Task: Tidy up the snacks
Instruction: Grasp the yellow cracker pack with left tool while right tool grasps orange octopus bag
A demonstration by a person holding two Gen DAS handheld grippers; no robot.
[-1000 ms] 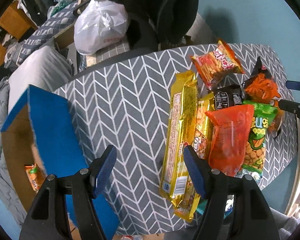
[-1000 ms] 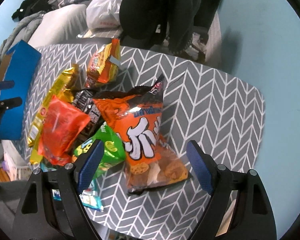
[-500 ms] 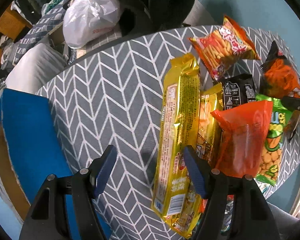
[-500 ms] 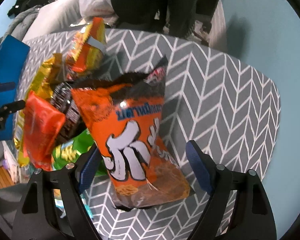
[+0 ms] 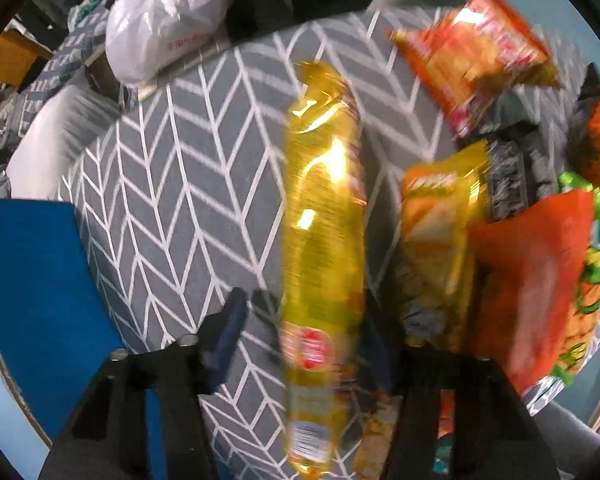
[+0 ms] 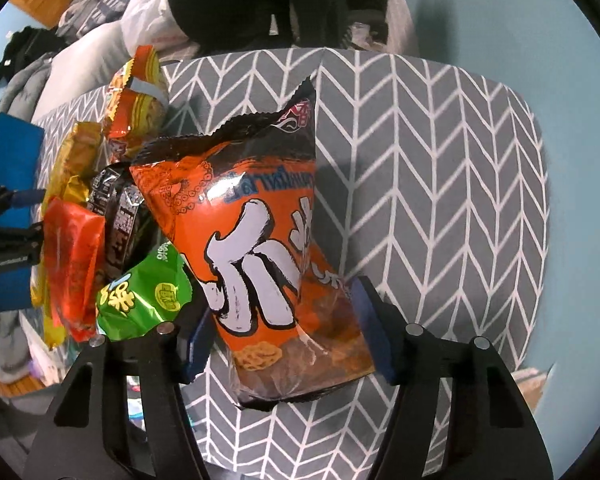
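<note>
A pile of snack packs lies on a grey chevron table [image 5: 168, 184]. In the left wrist view, a long gold biscuit pack [image 5: 320, 240] lies between the open jaws of my left gripper [image 5: 304, 336], the view blurred. In the right wrist view, a large orange chip bag [image 6: 260, 248] lies between the open jaws of my right gripper [image 6: 280, 328]. Beside it are a green bag [image 6: 148, 300], a red-orange bag [image 6: 72, 264], a black pack [image 6: 120, 216] and a red-yellow bag [image 6: 136, 100].
A blue box flap [image 5: 32, 280] stands at the table's left edge. A white plastic bag [image 5: 164, 20] and a dark chair are behind the table. The table's right half [image 6: 440, 168] shows bare chevron cloth. A light blue wall is on the right.
Both grippers have moved forward and down over the pile. The gold pack now lies between the left jaws, the orange chip bag between the right jaws.
</note>
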